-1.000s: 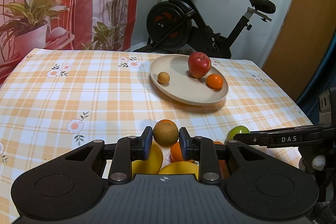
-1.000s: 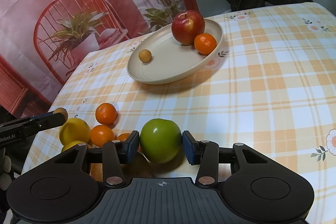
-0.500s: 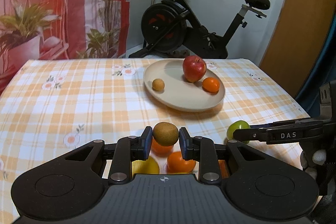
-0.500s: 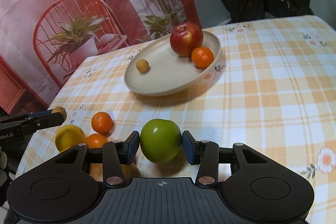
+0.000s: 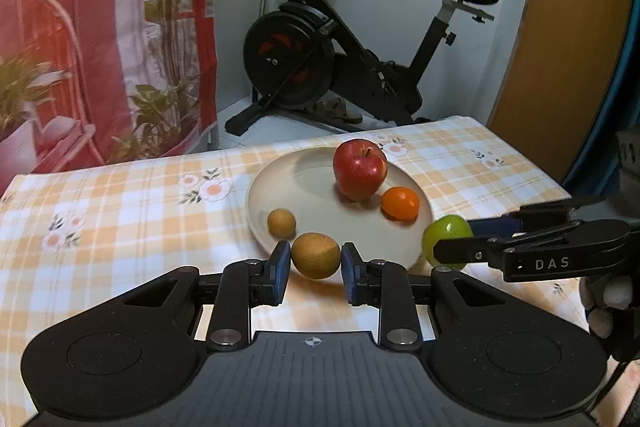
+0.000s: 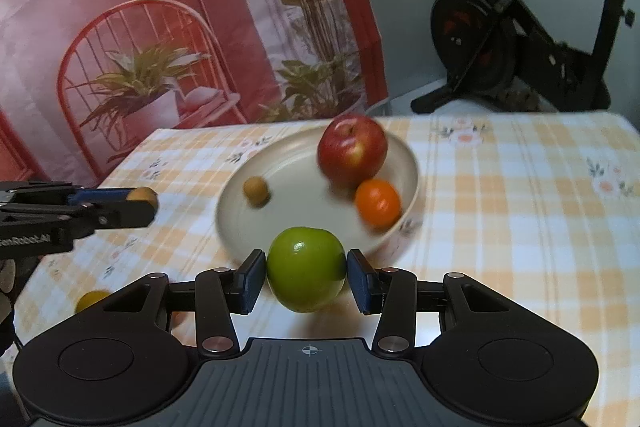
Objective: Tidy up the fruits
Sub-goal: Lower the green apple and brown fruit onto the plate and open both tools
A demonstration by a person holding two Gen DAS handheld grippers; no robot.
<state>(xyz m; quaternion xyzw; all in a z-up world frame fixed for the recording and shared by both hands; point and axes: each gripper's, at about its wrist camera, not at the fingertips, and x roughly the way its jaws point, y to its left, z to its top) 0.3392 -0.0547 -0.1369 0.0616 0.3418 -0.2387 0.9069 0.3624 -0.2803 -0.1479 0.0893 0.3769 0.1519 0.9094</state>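
Left gripper: my left gripper (image 5: pixel 313 261) was clamped on a brown kiwi (image 5: pixel 315 255), the blue pads touching its two sides, and I held it above the checked tablecloth (image 5: pixel 120 211) just at the near rim of the plate (image 5: pixel 312 187).
Right gripper: my right gripper (image 6: pixel 306 277) was squeezed onto a green apple (image 6: pixel 306 269), one pad on each flank, the fruit held just in front of the plate's near edge.
Cross view: from the left wrist camera I saw my right gripper coming in from the right side with the green apple at its tips, beside the plate's right rim; from the right wrist camera my left gripper reached in from the left, the kiwi showing at its end.
Plate contents: a red apple (image 5: pixel 359 169) stood toward the far side, an orange mandarin (image 5: pixel 399 202) lay just beside it, and a small tan round fruit (image 5: pixel 281 223) sat apart near the left rim.
Loose fruit: a yellow fruit (image 6: pixel 91 300) lay on the cloth at lower left in the right wrist view, partly hidden by my gripper body.
Background: an exercise bike (image 5: pixel 344 67) stood behind the table, next to a red printed backdrop (image 5: pixel 80 27).
Sharpness: the right wrist view was blurred around the plate.
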